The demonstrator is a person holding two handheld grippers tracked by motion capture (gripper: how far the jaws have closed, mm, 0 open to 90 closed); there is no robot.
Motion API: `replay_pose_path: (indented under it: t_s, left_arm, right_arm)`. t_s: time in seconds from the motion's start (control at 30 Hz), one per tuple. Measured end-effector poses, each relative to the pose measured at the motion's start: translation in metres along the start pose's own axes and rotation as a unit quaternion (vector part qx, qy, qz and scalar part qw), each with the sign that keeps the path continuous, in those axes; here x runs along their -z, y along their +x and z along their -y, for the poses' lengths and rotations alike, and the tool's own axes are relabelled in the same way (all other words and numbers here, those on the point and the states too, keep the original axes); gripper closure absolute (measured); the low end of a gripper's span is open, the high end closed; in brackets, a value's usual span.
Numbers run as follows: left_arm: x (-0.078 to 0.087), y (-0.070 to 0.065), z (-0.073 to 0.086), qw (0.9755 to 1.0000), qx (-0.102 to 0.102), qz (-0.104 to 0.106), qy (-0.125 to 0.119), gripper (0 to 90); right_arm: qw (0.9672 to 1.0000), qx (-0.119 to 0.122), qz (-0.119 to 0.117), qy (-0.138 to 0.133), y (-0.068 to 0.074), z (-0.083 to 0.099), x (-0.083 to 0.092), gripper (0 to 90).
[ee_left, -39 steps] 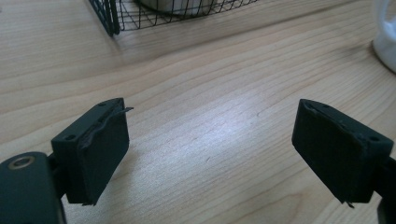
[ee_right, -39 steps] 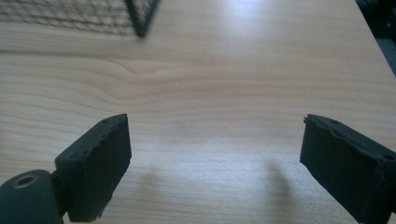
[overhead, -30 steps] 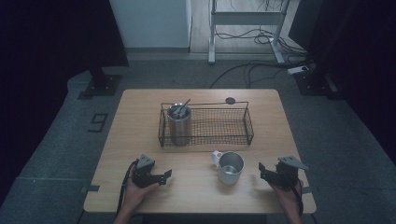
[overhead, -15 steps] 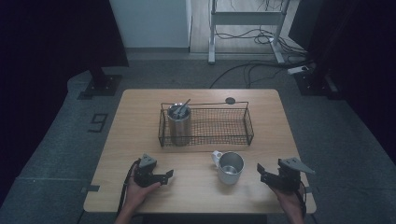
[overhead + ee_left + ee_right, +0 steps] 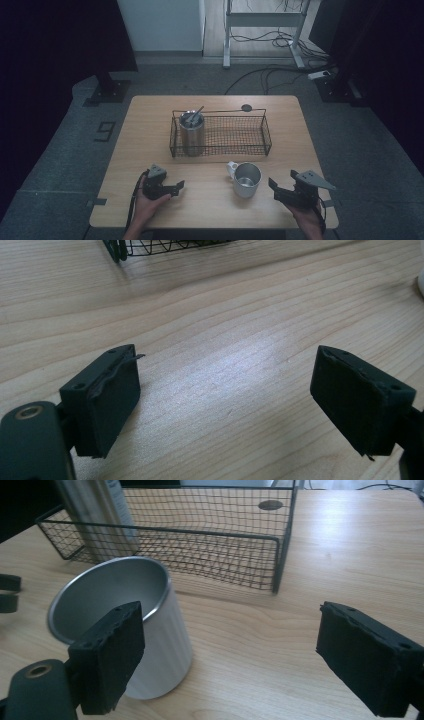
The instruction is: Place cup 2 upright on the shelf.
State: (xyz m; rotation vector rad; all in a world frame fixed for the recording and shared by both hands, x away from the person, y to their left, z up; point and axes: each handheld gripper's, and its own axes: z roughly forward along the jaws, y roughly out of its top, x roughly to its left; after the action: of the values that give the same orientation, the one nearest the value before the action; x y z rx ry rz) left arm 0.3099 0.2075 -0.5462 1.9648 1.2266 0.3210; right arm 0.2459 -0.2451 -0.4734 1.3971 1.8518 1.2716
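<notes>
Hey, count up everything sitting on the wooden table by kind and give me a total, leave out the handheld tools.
Black wire mesh basket: 1
Tall brushed steel tumbler, standing in the basket's left end: 1
Grey metal utensil sticking out of the tumbler: 1
Short silver metal mug with a white handle: 1
Small dark round disc behind the basket: 1
Total: 5

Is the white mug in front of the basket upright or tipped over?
Upright: the mug stands on its base on the table, its open mouth facing up in the right gripper view.

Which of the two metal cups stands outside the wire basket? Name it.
The white-handled mug, standing empty on the bare table in front of the basket. The taller tumbler stands inside the basket's left end.
</notes>
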Motion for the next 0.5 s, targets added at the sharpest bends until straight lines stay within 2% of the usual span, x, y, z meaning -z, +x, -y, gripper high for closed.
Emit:
replay_pose_path:
  t_s: [0.23, 0.5]
  left_arm:
    - [-0.001, 0.000, -0.001, 1.0000, 0.001, -0.001, 0.007, 13.2]
    - [-0.001, 0.000, -0.001, 1.0000, 0.000, -0.002, 0.009, 13.3]
  right_arm:
    - [0.9996, 0.001, -0.027, -0.005, 0.010, -0.003, 0.004, 11.5]
    - [0.9989, 0.014, -0.044, -0.001, 0.023, -0.003, 0.002, 10.8]
